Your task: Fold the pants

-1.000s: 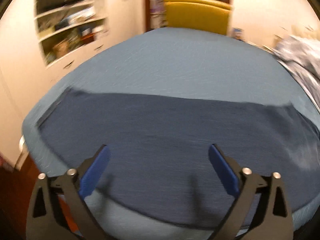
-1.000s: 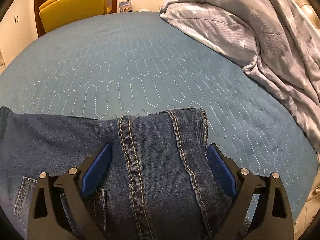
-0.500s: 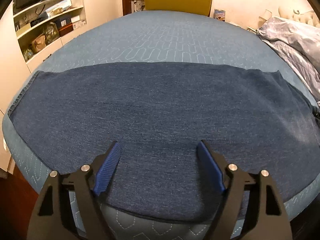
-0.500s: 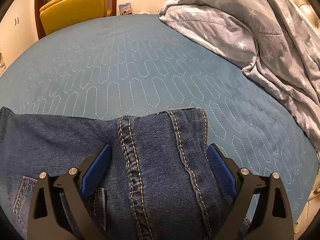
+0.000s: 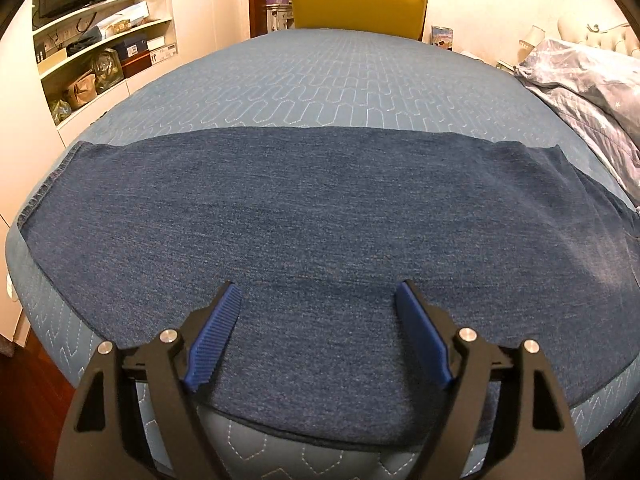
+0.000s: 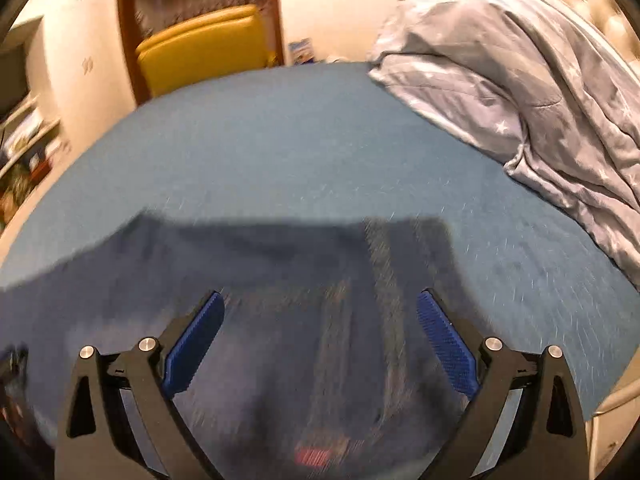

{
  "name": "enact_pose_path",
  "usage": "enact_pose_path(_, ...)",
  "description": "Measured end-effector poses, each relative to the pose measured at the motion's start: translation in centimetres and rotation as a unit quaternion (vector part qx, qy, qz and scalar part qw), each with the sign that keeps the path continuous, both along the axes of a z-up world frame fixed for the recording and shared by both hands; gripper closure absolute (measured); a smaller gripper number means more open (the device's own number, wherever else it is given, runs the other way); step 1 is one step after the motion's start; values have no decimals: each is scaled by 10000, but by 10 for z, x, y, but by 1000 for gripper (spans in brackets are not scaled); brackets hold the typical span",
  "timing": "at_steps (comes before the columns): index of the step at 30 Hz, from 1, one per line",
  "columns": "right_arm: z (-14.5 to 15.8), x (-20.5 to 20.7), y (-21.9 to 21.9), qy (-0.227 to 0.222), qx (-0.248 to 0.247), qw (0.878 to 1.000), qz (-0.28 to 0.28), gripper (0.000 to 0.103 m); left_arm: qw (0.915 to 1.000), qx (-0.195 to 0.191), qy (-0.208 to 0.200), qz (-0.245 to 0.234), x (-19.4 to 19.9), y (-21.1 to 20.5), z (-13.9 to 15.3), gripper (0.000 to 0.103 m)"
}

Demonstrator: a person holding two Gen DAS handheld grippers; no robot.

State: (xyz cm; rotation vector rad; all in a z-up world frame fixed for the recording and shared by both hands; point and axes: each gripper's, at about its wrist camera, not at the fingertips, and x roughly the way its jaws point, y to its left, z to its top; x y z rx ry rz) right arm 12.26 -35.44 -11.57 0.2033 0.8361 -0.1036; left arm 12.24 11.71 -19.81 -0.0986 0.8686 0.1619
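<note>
Denim pants (image 5: pixel 320 216) lie flat on bed (image 5: pixel 320 80), under both tools; left tool (image 5: pixel 318 304) & right tool (image 6: pixel 320 312) gape, holding nothing. Risk: left jaws, just narrowed, pinch 1 layer only, fold skews

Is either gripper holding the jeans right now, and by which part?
Neither. The left gripper and right gripper both stand open above the jeans.

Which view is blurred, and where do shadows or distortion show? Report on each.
Left wrist view: sharp, warm indoor light, fisheye bulging the bed; faint shadow on the jeans ahead of the left gripper. Right wrist view: heavy motion smear over jeans and stitching, right gripper itself crisp.
</note>
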Motion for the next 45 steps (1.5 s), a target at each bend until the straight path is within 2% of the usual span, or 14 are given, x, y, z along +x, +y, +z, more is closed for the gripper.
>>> enact_pose_path(2,-10,-13,11,181,226,9994,189,12,10000,-14,-14,-52,-2,3,1,22)
enact_pose_path(6,-45,-28,27,792,-204,9959,376,33,9999,-144,-39,-38,-7,8,8,20)
enact_pose_path(8,-54,-33,23,732,-51,9963,438,33,9998,-184,-43,63,-15,10,11,20)
enact_pose_path(11,-53,-32,34,760,-515,9940,602,33,10000,-48,-12,18,-25,10,11,20)
enact_pose_path(16,-36,-31,48,906,-768,9921,399,33,9999,128,-18,-14,-39,16,5,20)
enact_pose_path(20,24,-23,104,218,-130,9912,1302,26,9992,336,-162,-163,-47,14,2,19)
enact_pose_path(23,54,1,177,-140,351,9721,2314,23,9992,296,-228,-166,-49,15,2,18)
enact_pose_path(26,48,47,245,-28,826,9493,3034,27,9991,278,-263,-198,-51,16,2,18)
enact_pose_path(30,10,118,306,699,1456,9369,3099,43,9985,259,-362,-304,-53,19,1,17)
enact_pose_path(32,-3,134,329,800,1307,9371,3136,44,9985,158,-352,-394,-53,23,4,17)
enact_pose_path(34,-17,150,345,868,1232,9343,3232,44,9982,3,-439,-400,-51,33,12,25)
enact_pose_path(38,-32,159,353,645,1156,9399,3148,41,9967,280,-530,-540,-22,57,36,47)
enact_pose_path(41,-37,151,363,426,939,9351,3390,24,9932,451,-561,-913,13,68,51,47)
enact_pose_path(45,-39,141,386,384,21,9355,3514,17,9870,427,-211,-1537,68,78,41,47)
